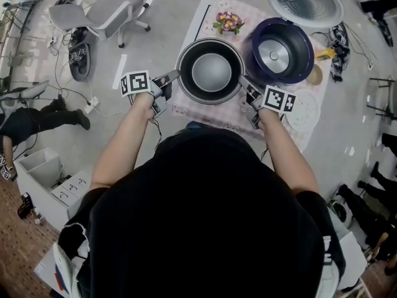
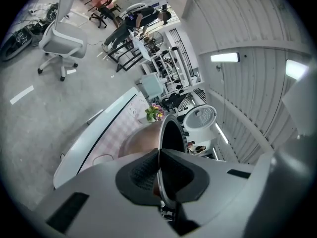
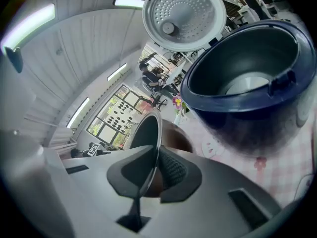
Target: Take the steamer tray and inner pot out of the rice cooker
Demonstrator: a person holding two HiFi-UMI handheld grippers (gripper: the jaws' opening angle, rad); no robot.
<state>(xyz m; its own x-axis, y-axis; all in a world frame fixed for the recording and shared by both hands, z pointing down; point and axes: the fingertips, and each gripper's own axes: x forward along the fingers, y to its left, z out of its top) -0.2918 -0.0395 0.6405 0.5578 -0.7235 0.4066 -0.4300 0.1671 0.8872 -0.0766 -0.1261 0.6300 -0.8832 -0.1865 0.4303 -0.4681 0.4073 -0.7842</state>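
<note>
The dark inner pot (image 1: 210, 71) hangs over the pink checked cloth (image 1: 208, 110), left of the rice cooker (image 1: 278, 50). My left gripper (image 1: 172, 77) is shut on the pot's left rim, and my right gripper (image 1: 244, 82) is shut on its right rim. In the left gripper view the thin pot rim (image 2: 163, 133) runs between the two pads (image 2: 141, 175). The right gripper view shows the pot rim (image 3: 156, 133) pinched the same way, with the blue cooker body (image 3: 247, 83) empty and its lid (image 3: 184, 14) raised. A white perforated steamer tray (image 1: 304, 112) lies on the cloth at the right.
A small pot of flowers (image 1: 228, 23) stands at the back of the table. The cooker's open lid (image 1: 305, 2) stands behind its body. A grey office chair (image 1: 102, 11) and cables lie on the floor to the left. People sit around the room's edges.
</note>
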